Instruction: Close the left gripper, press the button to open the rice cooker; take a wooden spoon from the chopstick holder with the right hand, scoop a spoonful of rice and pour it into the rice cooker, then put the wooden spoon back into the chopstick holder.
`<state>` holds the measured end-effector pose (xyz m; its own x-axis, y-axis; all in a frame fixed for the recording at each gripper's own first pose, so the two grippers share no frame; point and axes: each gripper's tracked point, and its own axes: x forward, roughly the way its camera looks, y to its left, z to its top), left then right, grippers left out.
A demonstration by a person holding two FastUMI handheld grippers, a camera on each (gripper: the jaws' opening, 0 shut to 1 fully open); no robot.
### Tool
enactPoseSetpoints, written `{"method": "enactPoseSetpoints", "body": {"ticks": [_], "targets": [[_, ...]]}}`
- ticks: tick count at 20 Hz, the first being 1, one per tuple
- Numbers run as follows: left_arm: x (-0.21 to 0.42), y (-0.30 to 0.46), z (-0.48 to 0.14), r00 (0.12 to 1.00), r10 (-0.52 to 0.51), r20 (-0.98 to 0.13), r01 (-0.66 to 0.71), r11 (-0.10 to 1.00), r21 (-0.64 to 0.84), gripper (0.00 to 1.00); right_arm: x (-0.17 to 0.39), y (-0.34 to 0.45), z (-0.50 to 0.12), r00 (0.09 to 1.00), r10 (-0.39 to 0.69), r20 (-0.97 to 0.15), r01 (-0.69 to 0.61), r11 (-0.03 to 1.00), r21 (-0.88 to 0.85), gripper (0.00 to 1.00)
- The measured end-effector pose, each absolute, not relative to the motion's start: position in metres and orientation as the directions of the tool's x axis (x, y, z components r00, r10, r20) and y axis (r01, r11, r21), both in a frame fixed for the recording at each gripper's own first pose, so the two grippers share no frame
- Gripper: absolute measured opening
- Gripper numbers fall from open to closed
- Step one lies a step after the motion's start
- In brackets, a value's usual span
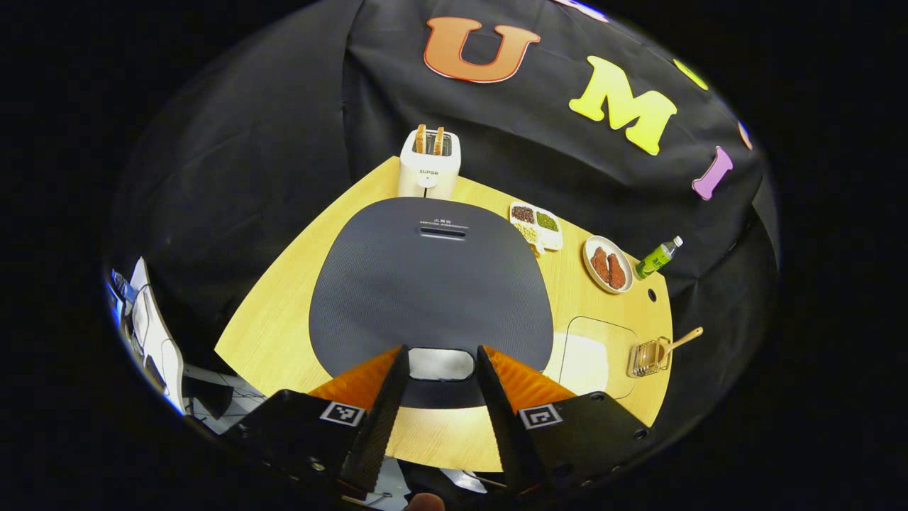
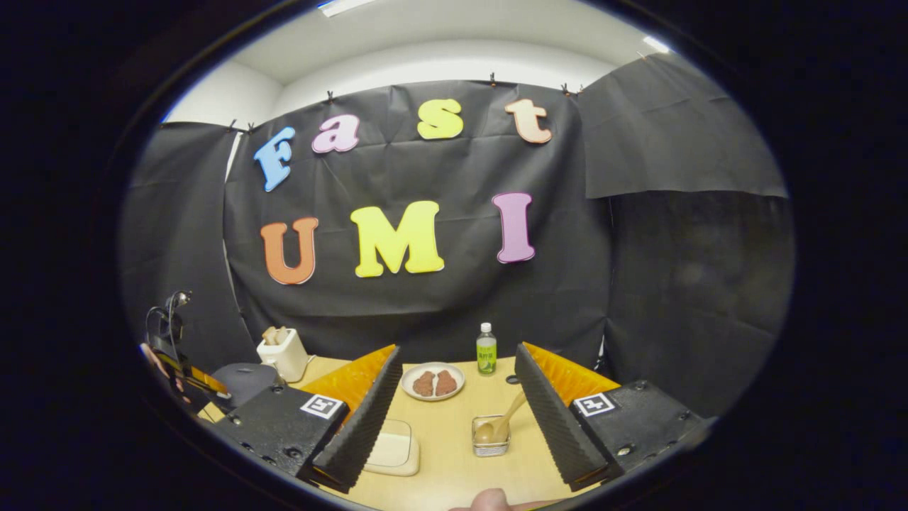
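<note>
Your left gripper (image 1: 440, 387) hangs over the closed cooker (image 1: 433, 284), jaws standing apart with the pale button (image 1: 441, 363) showing between the fingertips. By the look of it you are on the first step: the lid is down and nothing is pressed. The next move calls for bringing those fingers together, then driving the tips down onto the button.

In the right gripper view, your right gripper (image 2: 454, 419) waits with jaws wide and empty over the table (image 2: 447, 468). The holder (image 2: 491, 436) sits between its fingers, a little toward 1 o'clock, apart from both. The spoon (image 2: 505, 419) stands in it bowl down, its long axis tilted, handle pointing up toward 1 o'clock. The rice dish (image 2: 394, 448) lies just beside the holder at 9 o'clock; in the left gripper view, it sits at the cooker's 3 o'clock
</note>
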<state>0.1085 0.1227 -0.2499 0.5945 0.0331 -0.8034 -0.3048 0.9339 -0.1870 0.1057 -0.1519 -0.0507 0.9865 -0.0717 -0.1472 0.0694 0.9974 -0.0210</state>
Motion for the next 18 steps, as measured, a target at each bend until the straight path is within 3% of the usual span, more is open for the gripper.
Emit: {"method": "enactPoseSetpoints", "body": {"ticks": [10, 18], "targets": [[0.101, 0.119, -0.281, 0.580, 0.092, -0.809, -0.227, 0.973, -0.052, 0.66, 0.123, -0.135, -0.073, 0.981, -0.028, -0.192, 0.028, 1.000, 0.001, 1.00], [0.103, 0.121, -0.282, 0.616, 0.088, -0.783, -0.281, 0.953, -0.114, 0.67, 0.143, -0.125, -0.094, 0.970, 0.032, -0.241, -0.018, 0.998, 0.062, 0.99]]}}
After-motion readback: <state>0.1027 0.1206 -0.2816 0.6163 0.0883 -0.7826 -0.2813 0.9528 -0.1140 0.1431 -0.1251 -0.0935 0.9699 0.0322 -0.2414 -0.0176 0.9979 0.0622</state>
